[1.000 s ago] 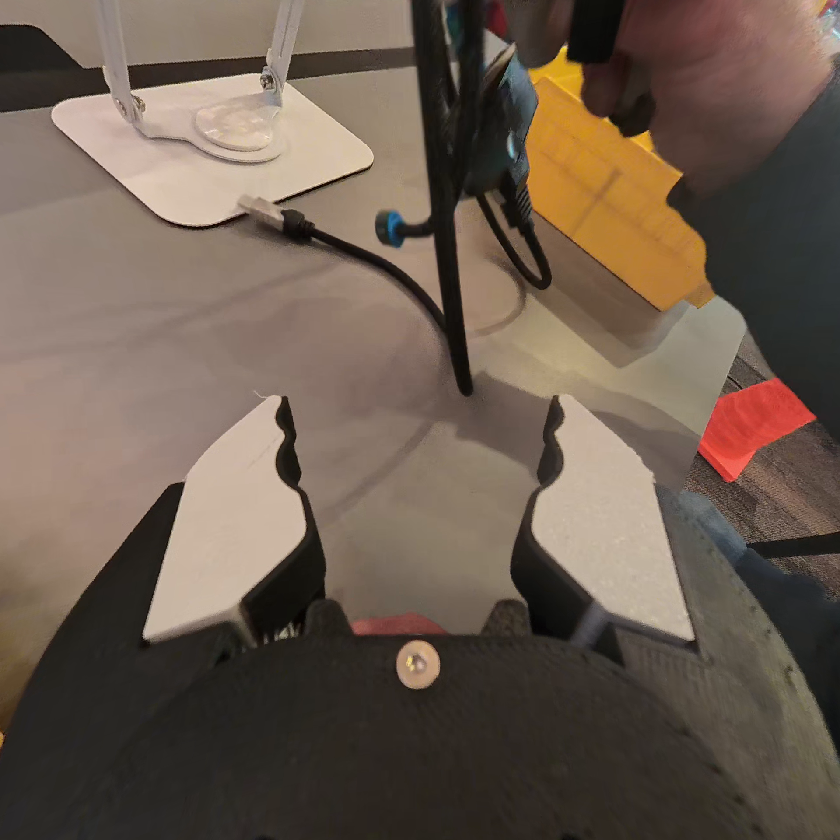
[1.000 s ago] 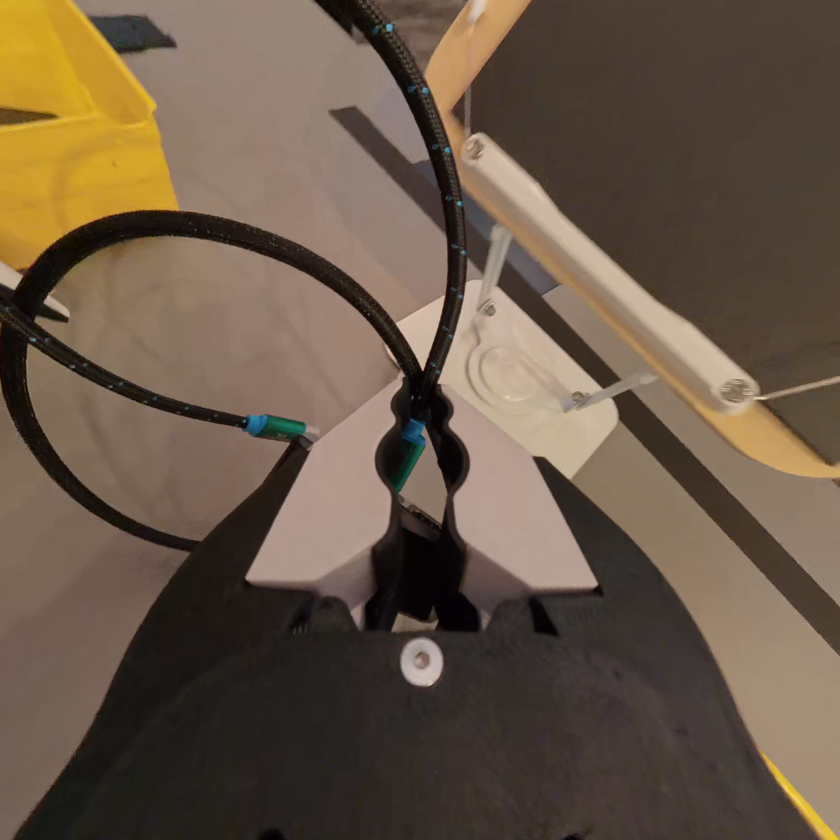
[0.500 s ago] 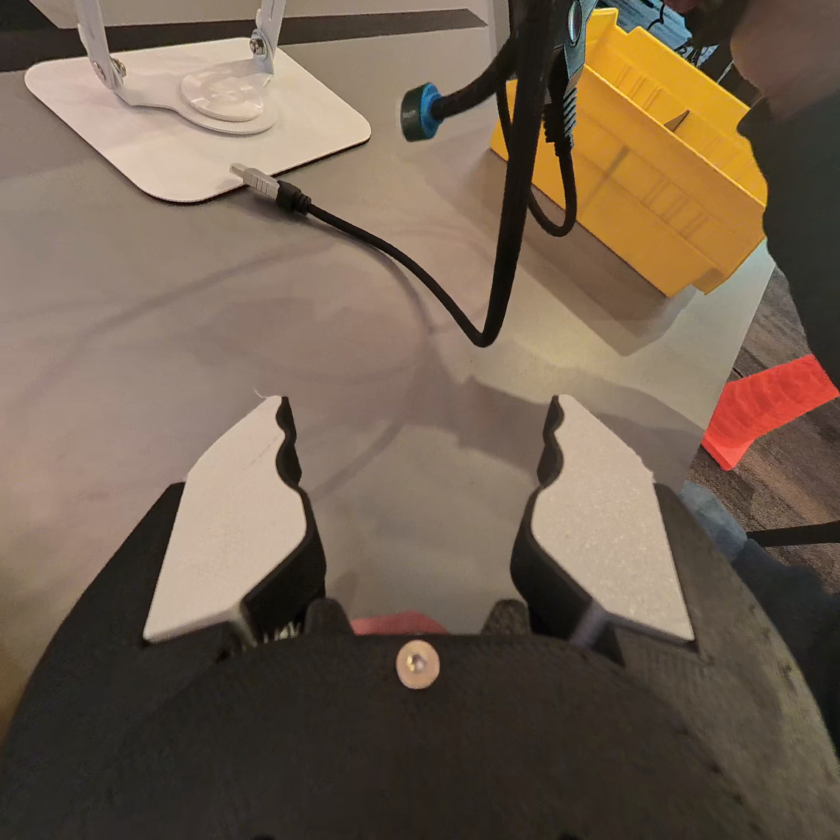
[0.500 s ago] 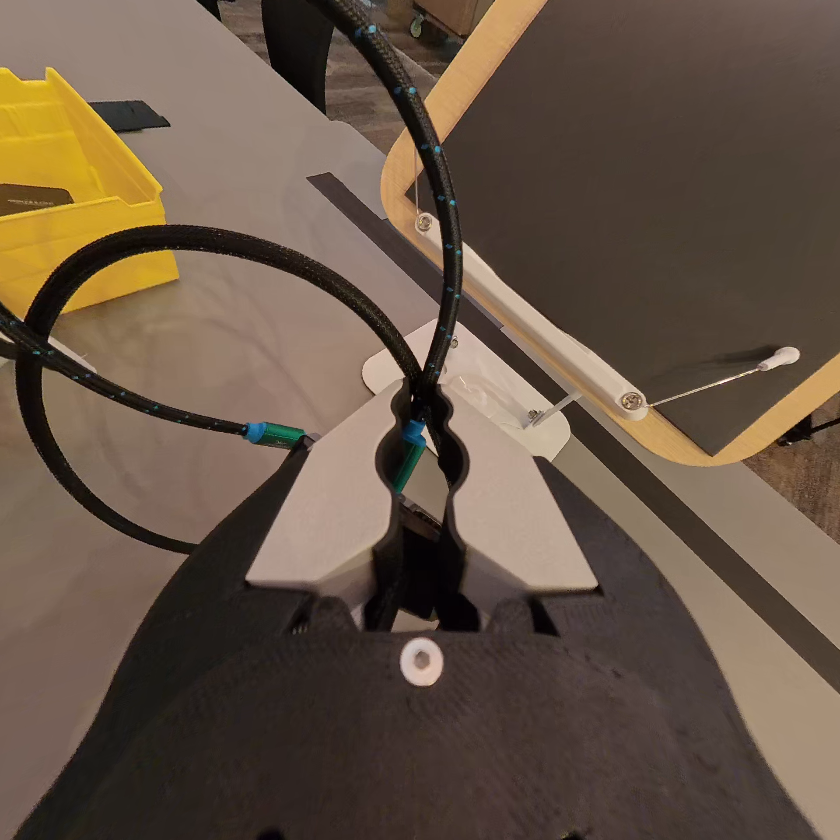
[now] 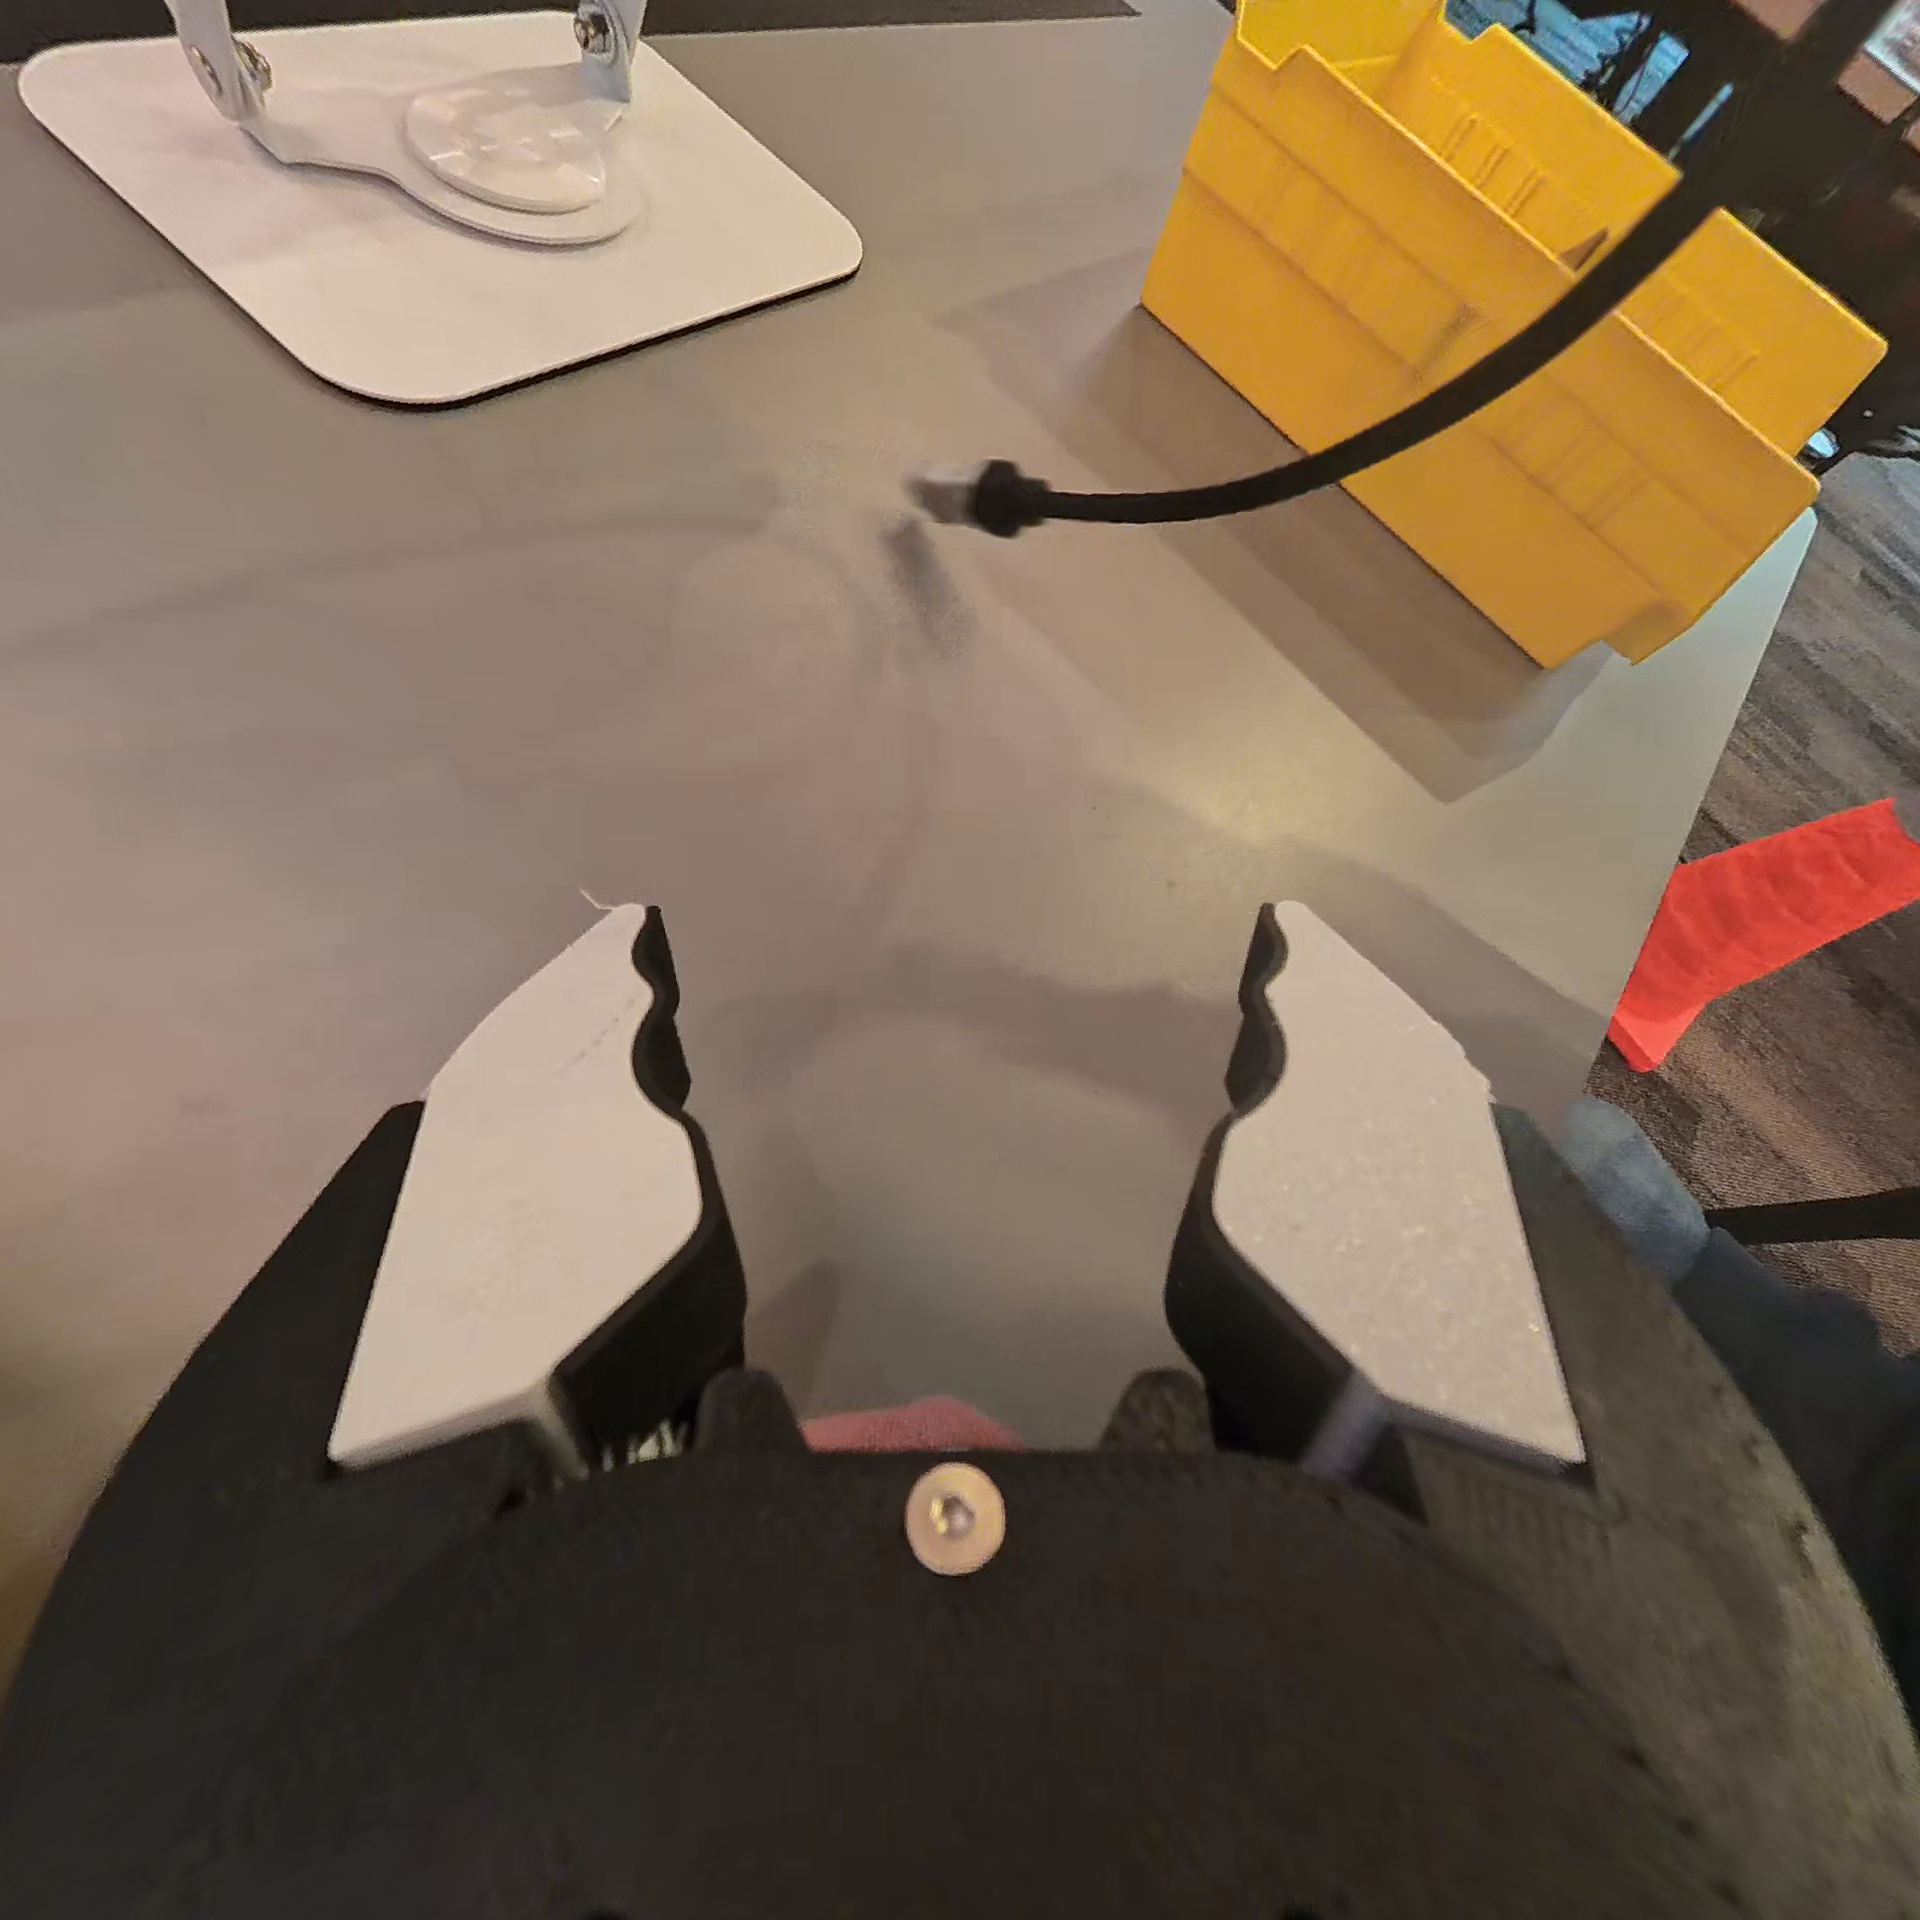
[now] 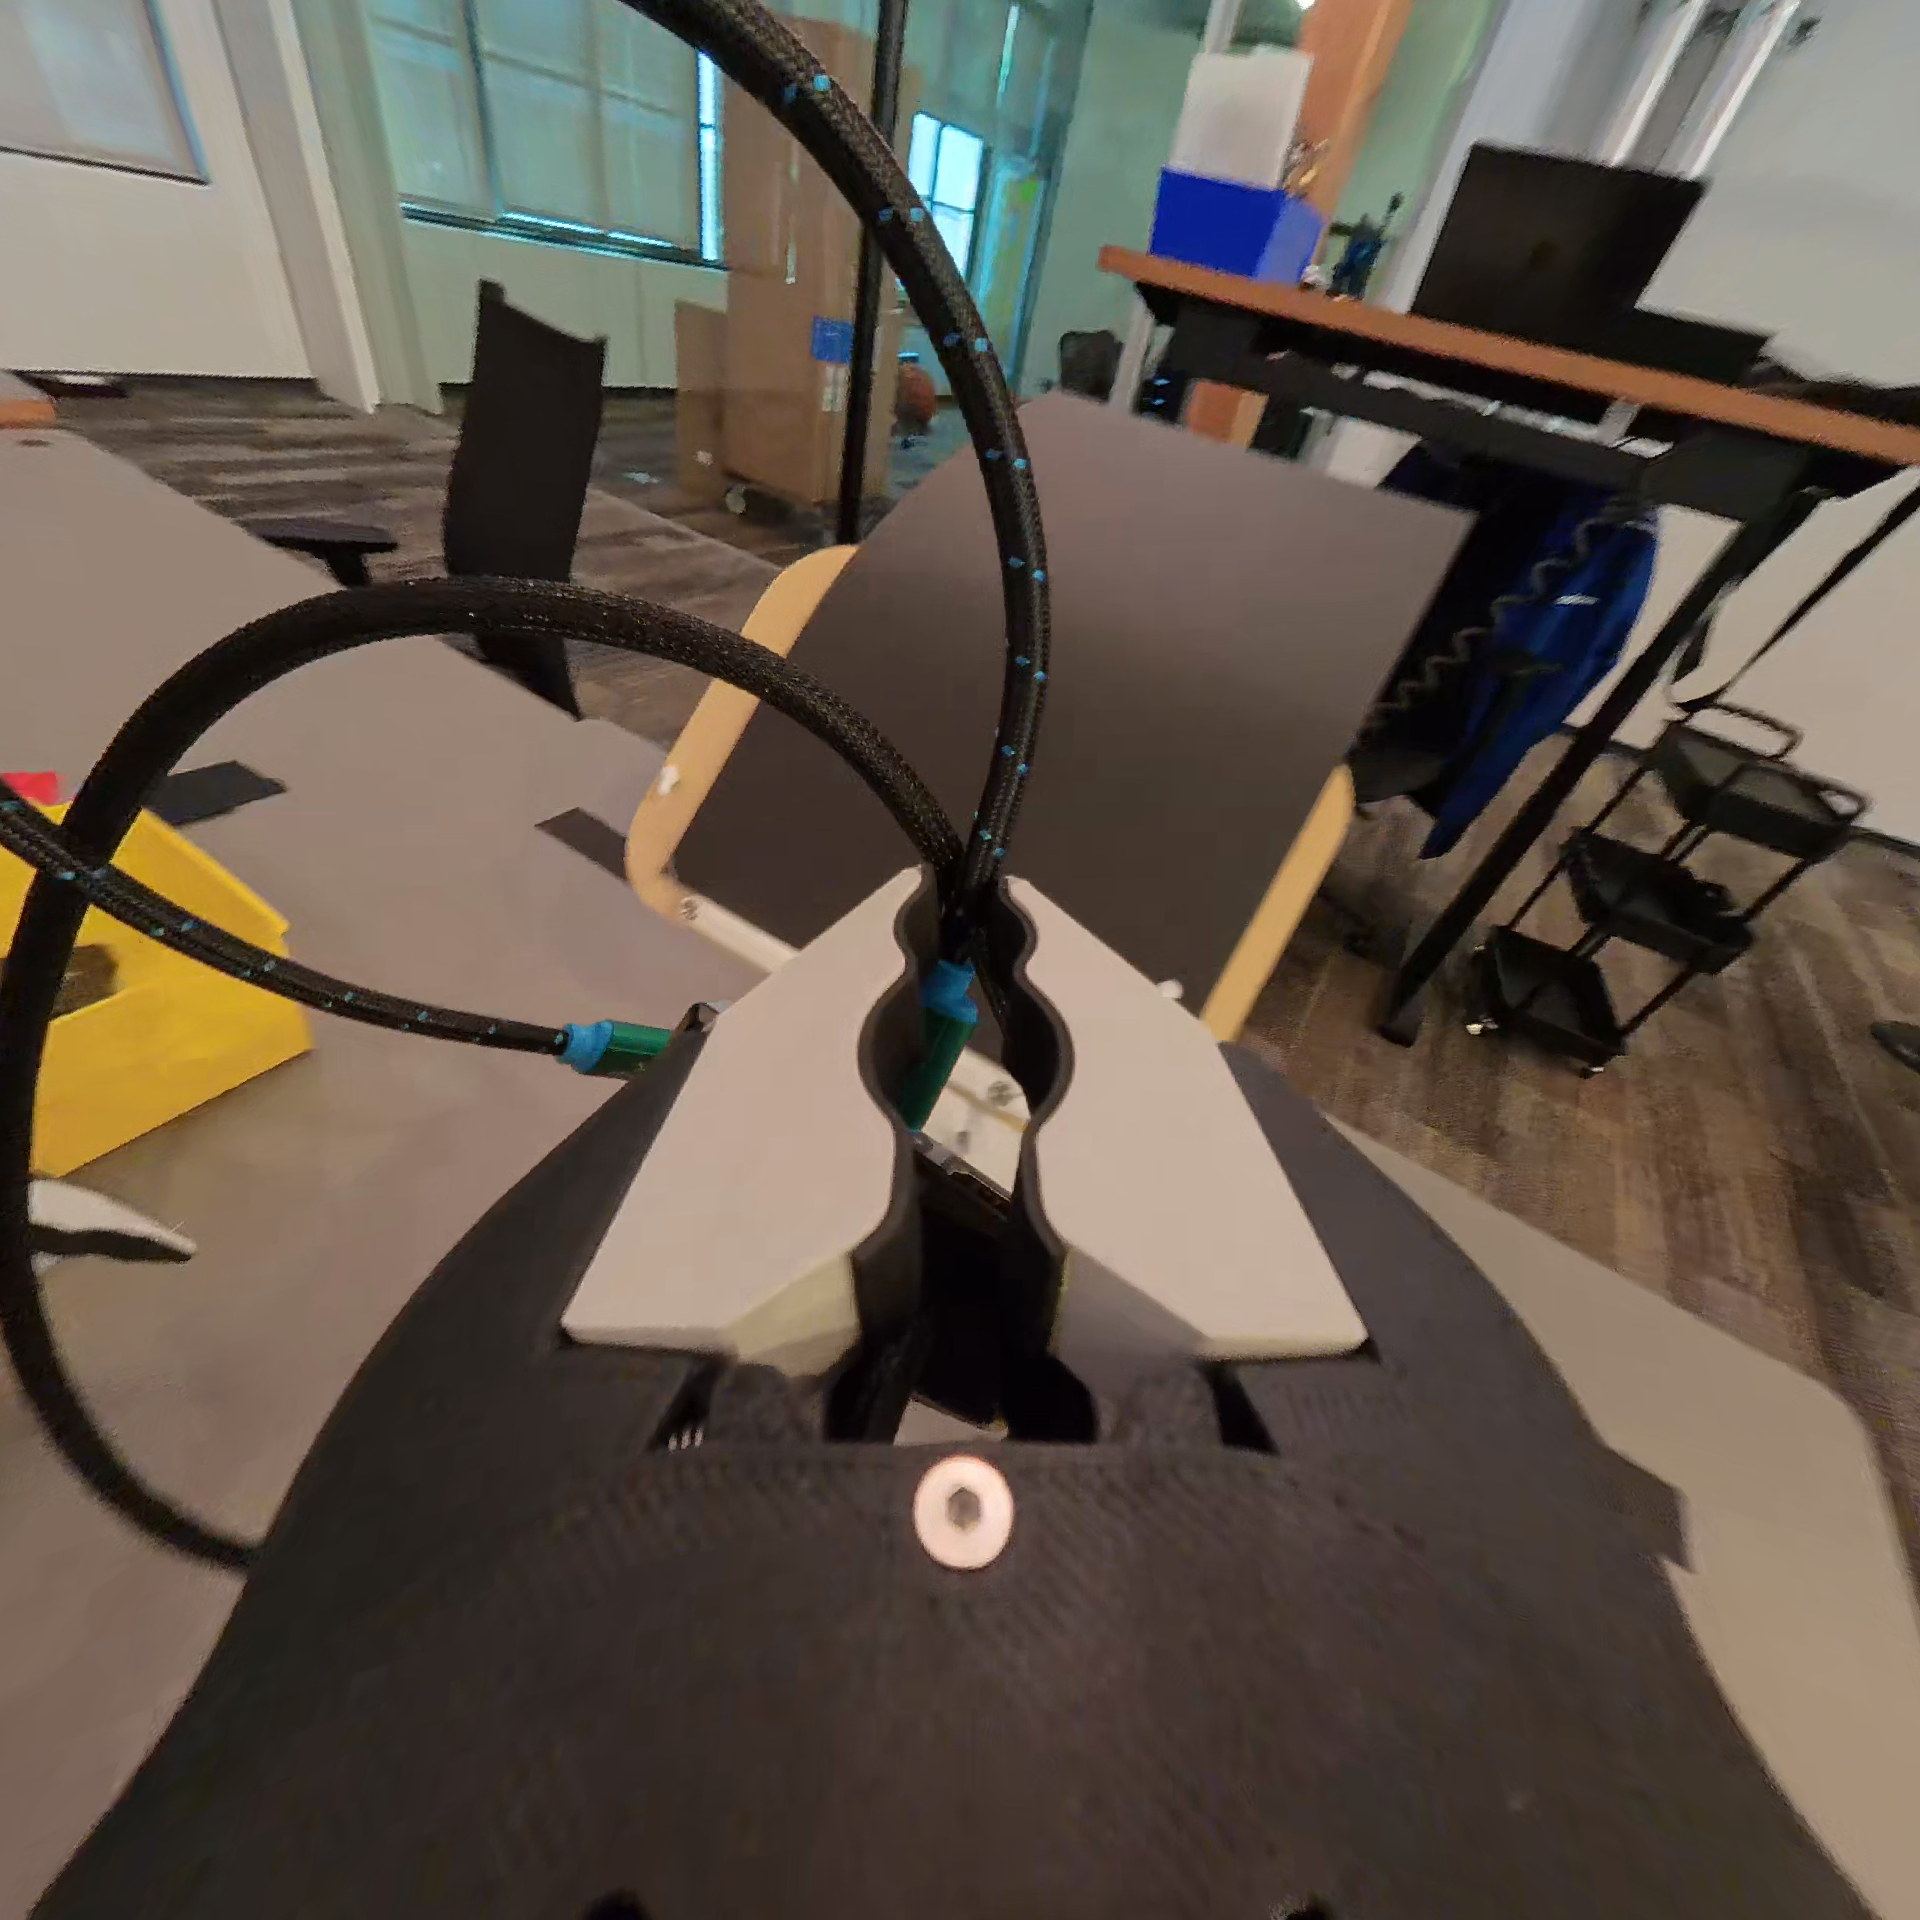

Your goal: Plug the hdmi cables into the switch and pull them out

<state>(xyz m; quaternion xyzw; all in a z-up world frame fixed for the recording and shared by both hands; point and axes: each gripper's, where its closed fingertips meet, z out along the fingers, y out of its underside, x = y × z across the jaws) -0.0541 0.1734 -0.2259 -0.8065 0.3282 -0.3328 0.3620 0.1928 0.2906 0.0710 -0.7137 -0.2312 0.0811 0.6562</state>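
Observation:
My left gripper (image 5: pixel 956 914) is open and empty, low over the grey table (image 5: pixel 416 727). A thin black cable with a metal plug (image 5: pixel 951 499) hangs in the air ahead of it and runs up to the top right. My right gripper (image 6: pixel 961 894) is shut on the dark switch (image 6: pixel 961 1195), which is mostly hidden between the jaws. A green HDMI plug (image 6: pixel 940 1039) sits between the fingers. A second green plug (image 6: pixel 623 1044) enters beside the left finger. Their braided black cables (image 6: pixel 727 644) loop above and to the left.
A yellow bin (image 5: pixel 1455 312) stands at the table's right side and also shows in the right wrist view (image 6: pixel 135 997). A white stand base (image 5: pixel 416 229) is at the back left. A black board with a wooden rim (image 6: pixel 1091 707) leans ahead of the right gripper. A red object (image 5: pixel 1766 935) lies on the floor. The tips of one gripper are about 40 cm away from the tips of the other.
My right gripper has risen and tilted up with the switch and cables. In the left wrist view the bundle left upward to the right, and the thin cable's plug lifted off the table.

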